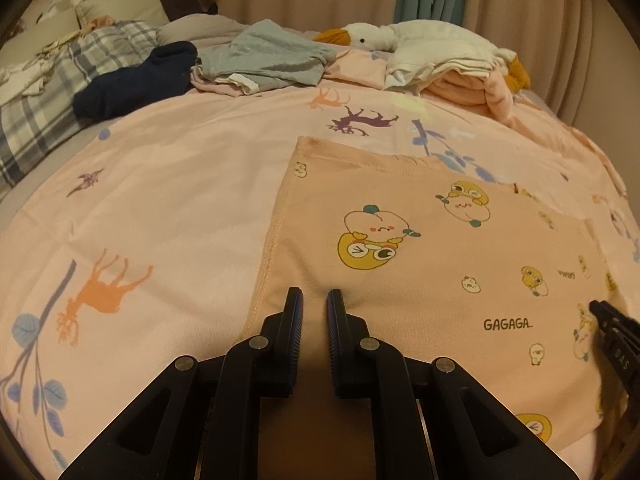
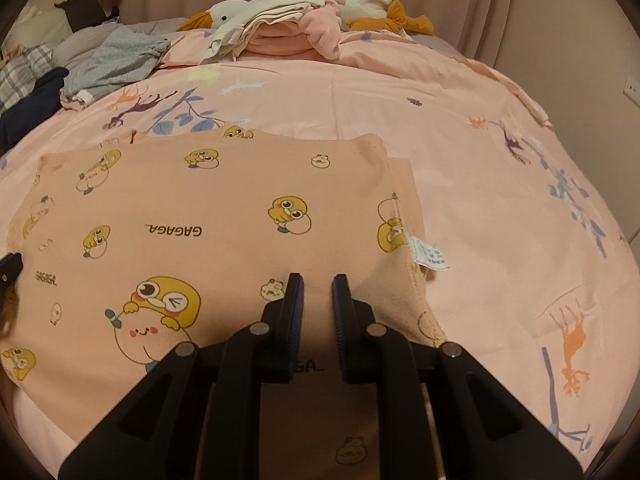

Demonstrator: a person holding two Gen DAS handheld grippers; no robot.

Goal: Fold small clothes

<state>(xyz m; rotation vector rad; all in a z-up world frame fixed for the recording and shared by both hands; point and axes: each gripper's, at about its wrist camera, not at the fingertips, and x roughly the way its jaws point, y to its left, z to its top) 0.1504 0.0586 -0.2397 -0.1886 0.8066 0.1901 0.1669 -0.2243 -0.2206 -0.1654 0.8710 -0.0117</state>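
A small peach garment [image 1: 420,264] printed with yellow cartoon ducks and "GAGAGA" lies flat on the pink bedspread [image 1: 168,184]. My left gripper [image 1: 314,300] rests over its left part near the side seam, jaws slightly apart with the cloth between the tips. In the right wrist view the garment [image 2: 208,216] is spread wide, with a white care label [image 2: 430,258] at its right seam. My right gripper [image 2: 318,286] sits over the near right part, jaws slightly apart on the fabric. The right gripper's tip also shows at the left wrist view's right edge [image 1: 612,332].
At the back of the bed lie a grey garment [image 1: 268,56], a dark navy garment [image 1: 136,80], a stack of folded pink and white clothes [image 1: 452,72] and a white goose plush [image 1: 420,38]. A plaid blanket [image 1: 48,100] lies at the left. Curtains hang behind.
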